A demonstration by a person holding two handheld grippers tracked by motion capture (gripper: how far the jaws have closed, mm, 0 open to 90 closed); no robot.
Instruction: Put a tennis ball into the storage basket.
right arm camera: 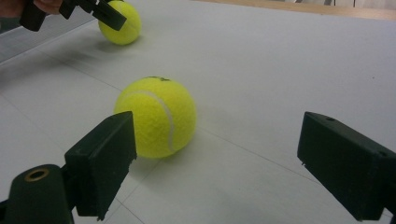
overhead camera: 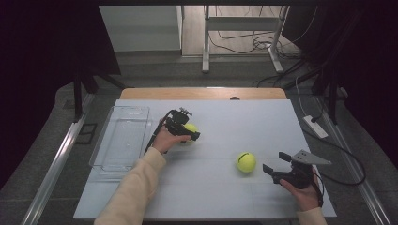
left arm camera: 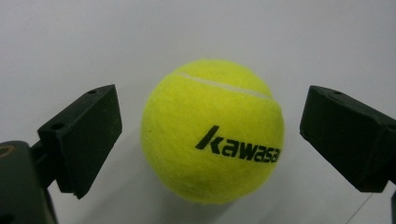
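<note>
Two yellow tennis balls lie on the white table top. One ball, printed "kawasa", sits between the jaws of my left gripper, which is open, with a gap on each side of the ball. The other ball rests mid-table, just ahead of my right gripper, toward its left jaw. That gripper is open and holds nothing. In the right gripper view the far ball and the left gripper appear at the top left.
A clear plastic tray lies at the table's left edge, beside the left hand. Cables trail over the floor behind the table and off its right side. A power strip lies by the right edge.
</note>
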